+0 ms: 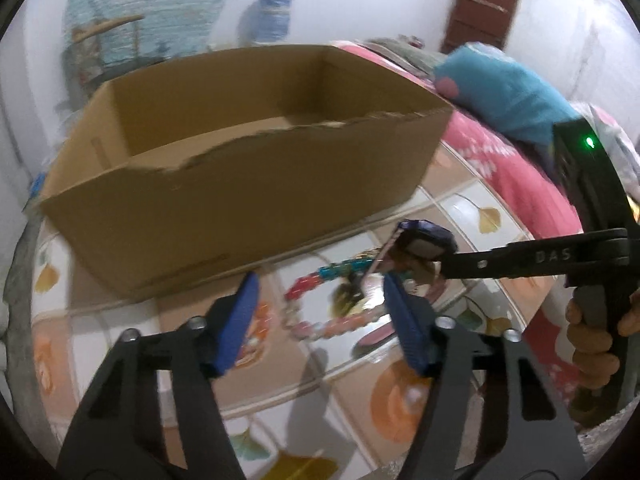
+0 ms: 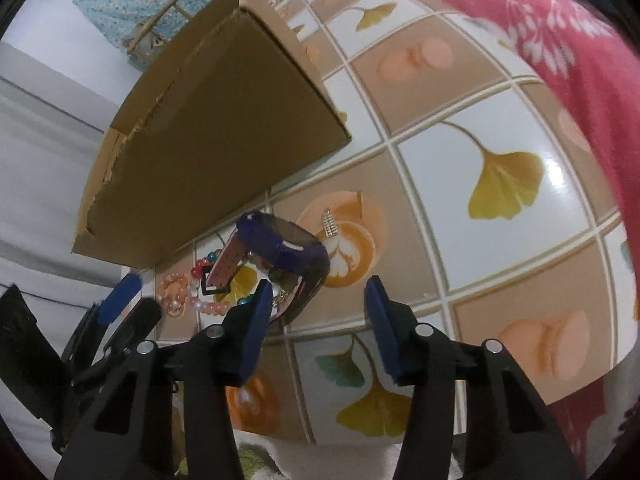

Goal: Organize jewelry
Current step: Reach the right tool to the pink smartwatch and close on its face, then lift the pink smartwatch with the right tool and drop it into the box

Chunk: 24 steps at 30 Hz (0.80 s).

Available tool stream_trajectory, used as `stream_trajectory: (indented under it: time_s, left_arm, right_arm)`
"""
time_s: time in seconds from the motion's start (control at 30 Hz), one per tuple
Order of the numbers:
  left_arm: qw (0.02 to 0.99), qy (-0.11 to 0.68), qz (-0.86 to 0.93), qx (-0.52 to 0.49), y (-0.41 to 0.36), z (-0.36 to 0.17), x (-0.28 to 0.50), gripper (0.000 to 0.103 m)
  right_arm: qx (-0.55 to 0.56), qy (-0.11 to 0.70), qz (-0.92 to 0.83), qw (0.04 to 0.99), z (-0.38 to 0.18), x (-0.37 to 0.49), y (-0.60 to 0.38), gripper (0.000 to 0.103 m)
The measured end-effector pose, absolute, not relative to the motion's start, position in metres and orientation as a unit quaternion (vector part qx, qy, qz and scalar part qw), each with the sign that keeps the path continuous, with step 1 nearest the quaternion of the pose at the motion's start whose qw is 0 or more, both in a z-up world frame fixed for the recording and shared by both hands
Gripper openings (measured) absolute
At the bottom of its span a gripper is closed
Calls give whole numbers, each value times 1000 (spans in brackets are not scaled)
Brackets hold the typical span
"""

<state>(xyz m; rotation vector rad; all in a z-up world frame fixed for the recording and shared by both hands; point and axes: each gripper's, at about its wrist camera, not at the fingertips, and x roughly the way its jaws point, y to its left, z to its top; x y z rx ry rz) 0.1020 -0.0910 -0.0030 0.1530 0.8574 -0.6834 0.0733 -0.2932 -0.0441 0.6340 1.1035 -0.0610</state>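
Item, far left: one cardboard box (image 1: 224, 152), open-topped, near edge torn ragged, inside bare as far as I can see, standing on the patterned cloth (image 1: 472, 208) with its ginkgo leaves and orange rounds.

Item, left of centre: my left gripper (image 1: 316, 316), two blue pads (image 1: 236, 320), jaws apart and clasping nothing. It hangs over the jewelry heap without touching it (the picture is blurred here, so the gap to the beads below I cannot judge).

Item, centre: the jewelry, lying in one heap just in front of the box's near wall. Counted: one watch (image 2: 286, 246) with a dark blue case and a pink perforated strap; one string of mixed beads (image 1: 340, 270), teal and red among them; one bracelet of peach beads (image 2: 174, 290); one small gold piece (image 2: 330, 222) lying apart on an orange round, just right of the watch. Further strands are tangled under the watch and I cannot number them.

Item, right of centre: my right gripper (image 2: 318, 320), two blue pads, jaws apart around bare cloth, the left pad just beside the watch strap; whether it touches I cannot tell. Nothing is gripped.

Item, far right: one hand (image 1: 596, 344) on the right gripper's handle, one pink blanket (image 2: 560, 40), one teal cushion (image 1: 500, 88).
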Motion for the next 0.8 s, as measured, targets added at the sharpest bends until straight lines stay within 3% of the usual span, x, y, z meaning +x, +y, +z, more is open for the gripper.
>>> stream_trajectory:
  time_s: [0.07, 0.3, 0.43, 0.63, 0.8]
  left_arm:
    - [841, 409, -341, 91, -104, -5, 103, 45]
    - [813, 423, -383, 117, -130, -12, 109, 43]
    - [806, 427, -381, 150, -142, -18, 111, 31]
    - [803, 429, -371, 184, -152, -26, 115, 22]
    - [805, 416, -373, 197, -158, -24, 112, 4]
  right_arm:
    - [294, 515, -27, 805, -43, 74, -294, 46]
    - [313, 513, -16, 799, -45, 76, -299, 37]
    - [310, 518, -8, 797, -48, 77, -295, 30]
    - [298, 519, -6, 801, -50, 83, -295, 25]
    - [283, 521, -2, 805, -51, 85, -289, 10]
